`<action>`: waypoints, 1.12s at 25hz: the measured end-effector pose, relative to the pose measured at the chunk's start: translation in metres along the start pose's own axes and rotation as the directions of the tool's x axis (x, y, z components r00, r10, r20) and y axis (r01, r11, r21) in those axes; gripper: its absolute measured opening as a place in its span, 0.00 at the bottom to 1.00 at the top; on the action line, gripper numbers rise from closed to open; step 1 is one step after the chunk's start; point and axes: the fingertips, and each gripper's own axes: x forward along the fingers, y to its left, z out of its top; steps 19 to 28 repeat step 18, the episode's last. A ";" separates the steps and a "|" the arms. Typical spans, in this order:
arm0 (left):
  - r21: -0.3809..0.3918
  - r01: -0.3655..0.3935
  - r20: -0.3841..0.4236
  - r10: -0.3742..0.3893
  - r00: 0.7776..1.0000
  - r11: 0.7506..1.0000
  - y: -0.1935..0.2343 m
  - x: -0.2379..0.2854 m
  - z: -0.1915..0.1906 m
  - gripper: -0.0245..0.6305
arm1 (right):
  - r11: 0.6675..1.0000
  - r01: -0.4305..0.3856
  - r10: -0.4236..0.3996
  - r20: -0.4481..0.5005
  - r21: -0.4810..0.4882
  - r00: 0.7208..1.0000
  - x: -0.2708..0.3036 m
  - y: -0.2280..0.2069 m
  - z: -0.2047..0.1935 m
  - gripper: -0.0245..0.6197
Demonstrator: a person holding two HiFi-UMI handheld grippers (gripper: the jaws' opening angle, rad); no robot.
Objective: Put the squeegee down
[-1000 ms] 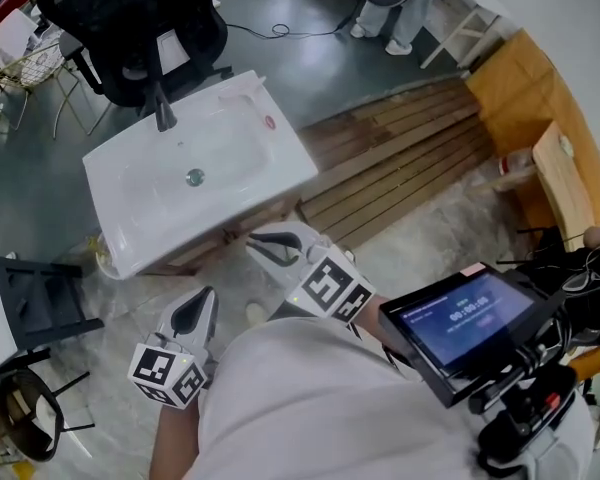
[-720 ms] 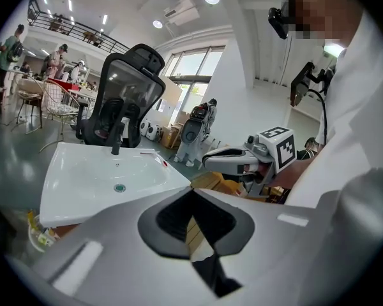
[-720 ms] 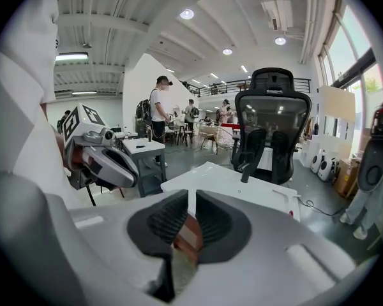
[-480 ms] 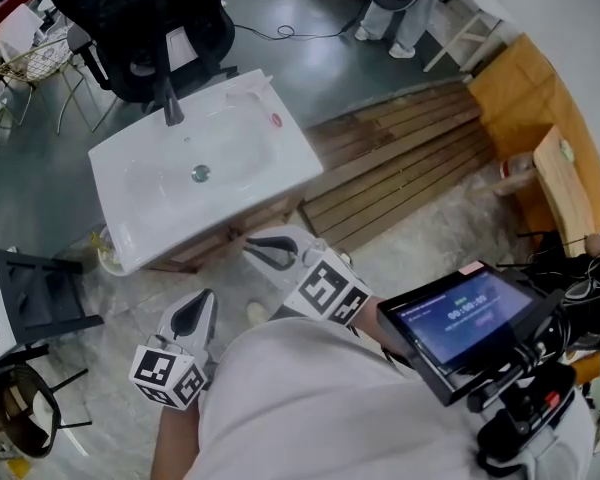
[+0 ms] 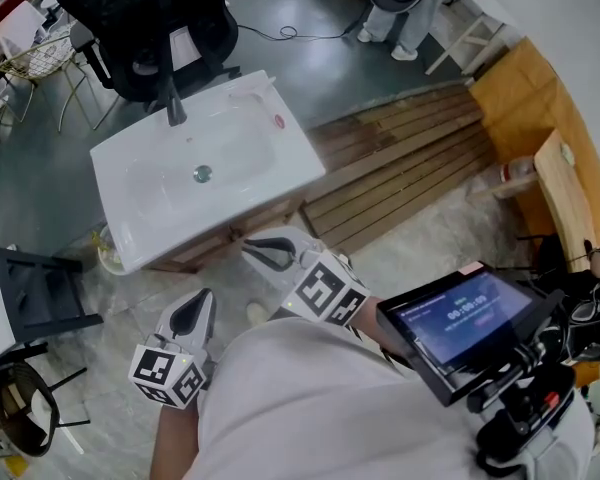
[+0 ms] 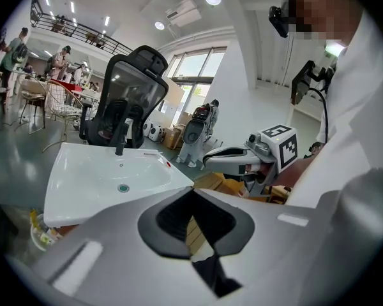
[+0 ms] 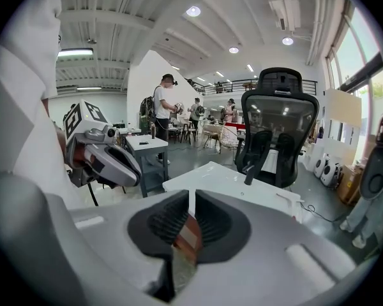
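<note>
Presently, entry: squeegee task, status judged complete or very nearly so.

Grippers: no squeegee is held.
- The left gripper (image 5: 208, 294) is seen fully closed, its pads (image 6: 172, 218) pressed together with nothing between them.
- The right gripper (image 5: 248, 245) is likewise closed at its tips. Only floor and timber are glimpsed through the slit behind its pads (image 7: 166, 225).
- Both are held short of the front edge of the white sink basin (image 5: 150, 223), the right gripper nearer that edge and the left gripper further back from it.

Squeegee location: not confirmed. A slim white piece with a red end (image 5: 276, 121) is noted on the basin's right rim, well apart from both grippers. It may be the squeegee, but it is too small to be identified. If it is, the put-down is judged done and only withdrawal is left. If not, the tool is out of view.

Other items, placed relative to the basin:
- black faucet (image 5: 173, 108) at its far rim
- black office chair (image 5: 150, 28) behind it
- wooden slats (image 5: 400, 158) on the floor to its right

Change against the earlier frames:
- The basin is shown shifted slightly rightward in the head view, which is read as a small camera move.
- Both grippers are found in almost the same places, closed as before.
- The red-ended piece is unmoved on the rim.
</note>
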 end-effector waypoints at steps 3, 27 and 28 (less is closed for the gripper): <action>-0.001 -0.002 0.000 0.002 1.000 1.000 -0.001 0.000 0.002 0.05 | 1.000 0.004 -0.004 -0.003 -0.001 1.000 -0.002 -0.002 0.000 0.09; 0.002 -0.009 -0.007 0.009 1.000 1.000 -0.002 0.019 0.009 0.05 | 1.000 0.003 -0.003 0.008 0.016 1.000 -0.010 -0.020 -0.007 0.09; 0.002 -0.009 -0.007 0.009 1.000 1.000 -0.002 0.019 0.009 0.05 | 1.000 0.003 -0.003 0.008 0.016 1.000 -0.010 -0.020 -0.007 0.09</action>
